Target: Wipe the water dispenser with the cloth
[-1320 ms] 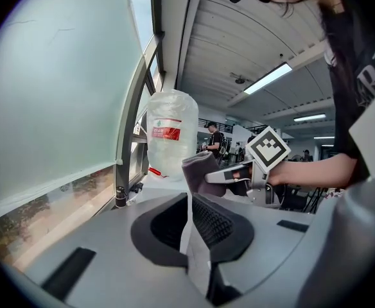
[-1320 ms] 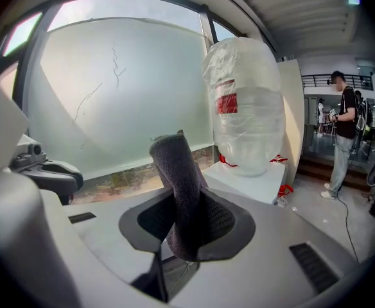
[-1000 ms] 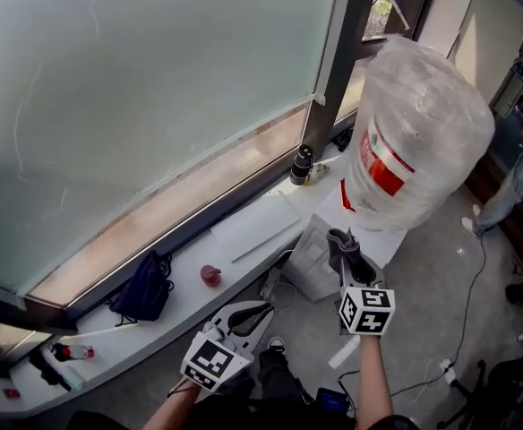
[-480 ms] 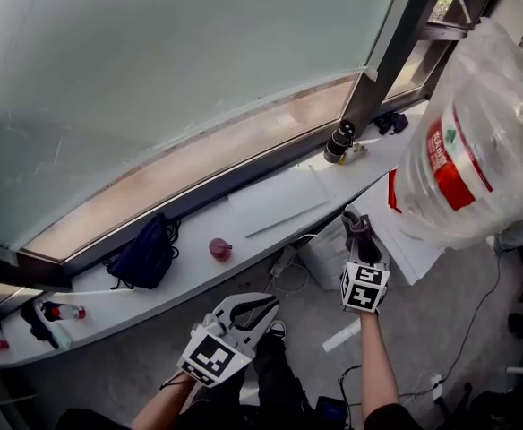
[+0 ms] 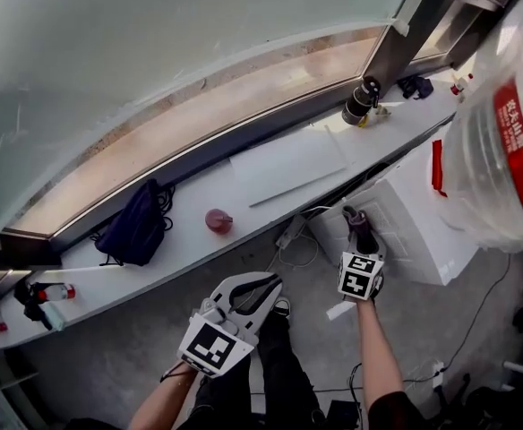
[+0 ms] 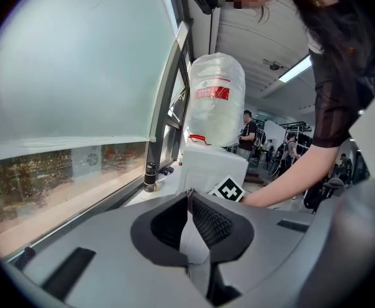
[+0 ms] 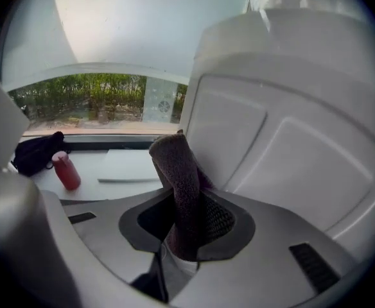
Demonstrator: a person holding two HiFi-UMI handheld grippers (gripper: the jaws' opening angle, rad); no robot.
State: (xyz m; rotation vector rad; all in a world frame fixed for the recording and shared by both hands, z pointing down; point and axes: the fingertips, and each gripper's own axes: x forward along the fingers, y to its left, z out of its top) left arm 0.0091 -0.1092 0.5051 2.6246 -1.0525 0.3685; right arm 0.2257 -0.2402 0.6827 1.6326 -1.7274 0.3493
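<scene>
Beside the water dispenser (image 5: 414,231), right hand-held gripper (image 5: 358,240) holds cloth (image 5: 355,219) upright.

There are two grippers, the left gripper (image 6: 189,197) and the right gripper (image 7: 191,205). There is one cloth (image 7: 178,165), one dispenser (image 5: 405,231), one jug (image 5: 503,141), one dark bag (image 5: 136,227), one red bottle (image 5: 218,221), one white sheet (image 5: 284,164) and one black flask (image 5: 360,103).

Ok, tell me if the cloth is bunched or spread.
Bunched: the cloth stands as a narrow roll clamped in the right gripper.
</scene>
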